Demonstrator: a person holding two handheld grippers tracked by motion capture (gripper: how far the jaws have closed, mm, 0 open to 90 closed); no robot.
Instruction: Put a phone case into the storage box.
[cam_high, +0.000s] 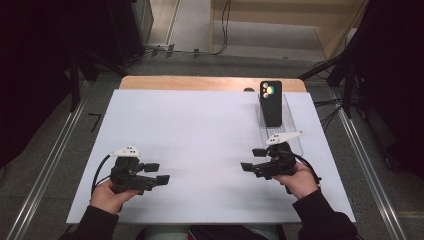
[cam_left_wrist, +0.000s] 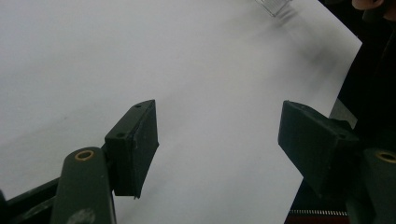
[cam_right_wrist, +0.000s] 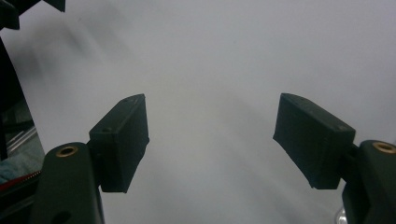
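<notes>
Phone (cam_high: 271, 103) upright in tray (cam_high: 295, 131).

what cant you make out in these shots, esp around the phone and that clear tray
- Phone, high view: screen side faces away; lower end blurs into the tray.
- Clear tray, high view: near end hidden behind the right claw; left gripper view cuts it off at the top edge.
- Small dark thing at the table's far edge: too small.

black grippers, grey top plates, black cables, dark sleeves

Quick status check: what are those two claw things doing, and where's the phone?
Left gripper open, empty. Right gripper open, empty, over bare white table. Black phone propped in clear stand, far right, untouched. Nothing in the way.
</notes>
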